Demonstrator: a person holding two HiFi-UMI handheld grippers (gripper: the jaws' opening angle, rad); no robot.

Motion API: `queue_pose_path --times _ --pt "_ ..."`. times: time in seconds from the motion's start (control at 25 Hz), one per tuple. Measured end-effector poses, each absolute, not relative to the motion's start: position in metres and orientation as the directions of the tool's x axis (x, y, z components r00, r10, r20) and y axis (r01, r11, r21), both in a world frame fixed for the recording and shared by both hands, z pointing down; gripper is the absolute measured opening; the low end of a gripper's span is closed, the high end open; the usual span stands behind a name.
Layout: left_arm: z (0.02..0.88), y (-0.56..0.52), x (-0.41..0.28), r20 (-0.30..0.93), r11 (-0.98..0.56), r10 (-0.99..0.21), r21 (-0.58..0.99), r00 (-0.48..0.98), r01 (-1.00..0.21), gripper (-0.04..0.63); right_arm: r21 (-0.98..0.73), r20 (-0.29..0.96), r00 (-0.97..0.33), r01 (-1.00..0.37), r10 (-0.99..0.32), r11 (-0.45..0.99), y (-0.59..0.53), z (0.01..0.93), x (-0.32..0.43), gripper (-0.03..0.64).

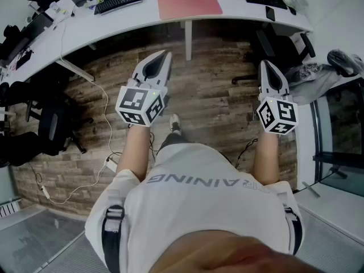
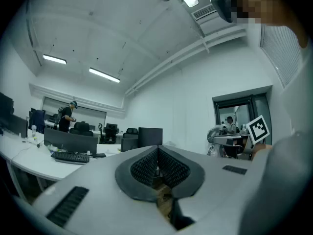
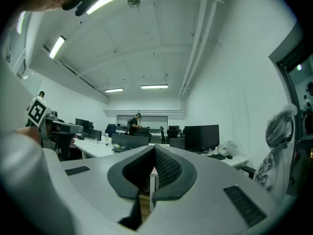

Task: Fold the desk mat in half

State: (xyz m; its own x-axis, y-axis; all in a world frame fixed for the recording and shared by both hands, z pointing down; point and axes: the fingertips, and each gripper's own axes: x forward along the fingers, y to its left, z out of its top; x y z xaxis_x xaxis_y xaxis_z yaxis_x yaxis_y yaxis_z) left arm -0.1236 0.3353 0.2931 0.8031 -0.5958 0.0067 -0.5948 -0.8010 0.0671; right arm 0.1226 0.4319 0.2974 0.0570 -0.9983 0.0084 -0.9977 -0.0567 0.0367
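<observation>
**Not Started Yet: The Mat Waits on the Desk**

The person stands on the wood floor [image 1: 210,101], well back from the long white desk [image 1: 244,10]. The pink desk mat [image 1: 189,2] lies flat and open on that desk, near a black keyboard [image 1: 119,0]. I see nothing on top of the mat, and no part of it is folded.

The left gripper [image 1: 164,56] and the right gripper [image 1: 267,66] are both held out level, pointing toward the desk. Each one has its jaws squeezed together with nothing in between. Both are well apart from the mat, and neither one touches it.

So I think the job has not begun. This looks like the step of getting close and reaching out.

Next, the person needs to step up to the desk and open both sets of jaws. Then each gripper should pinch the mat near a corner, both on the same edge. The mat lies flat on the desk, so one jaw has to slide under its thin edge, and that may be tricky. After that, both grippers should lift the edge together and carry it over to the far edge so the corners meet. If one gripper goes faster than the other, the fold may come out crooked.
</observation>
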Motion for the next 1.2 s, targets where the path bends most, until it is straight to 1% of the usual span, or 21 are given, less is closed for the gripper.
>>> queue_pose_path --times 0.44,0.6,0.76,1.2 --pt "0.296 0.339 -0.119 0.026 -0.796 -0.602 0.062 0.798 -0.603 0.028 0.025 0.007 0.04 -0.999 -0.999 -0.04 0.429 0.299 0.126 0.023" --pt "0.297 0.332 -0.118 0.029 -0.795 -0.603 0.057 0.797 -0.604 0.028 -0.009 -0.013 0.035 -0.999 -0.999 -0.035 0.42 0.299 0.129 0.023" --pt "0.298 0.314 -0.116 0.032 -0.796 -0.602 0.058 0.798 -0.602 0.028 -0.025 -0.04 0.036 -0.999 -0.999 -0.035 0.404 0.295 0.132 0.023" --pt "0.295 0.25 -0.108 0.032 -0.813 -0.577 0.074 0.816 -0.578 0.028 -0.001 -0.002 0.013 -1.0 -1.0 -0.013 0.337 0.295 0.127 0.023"
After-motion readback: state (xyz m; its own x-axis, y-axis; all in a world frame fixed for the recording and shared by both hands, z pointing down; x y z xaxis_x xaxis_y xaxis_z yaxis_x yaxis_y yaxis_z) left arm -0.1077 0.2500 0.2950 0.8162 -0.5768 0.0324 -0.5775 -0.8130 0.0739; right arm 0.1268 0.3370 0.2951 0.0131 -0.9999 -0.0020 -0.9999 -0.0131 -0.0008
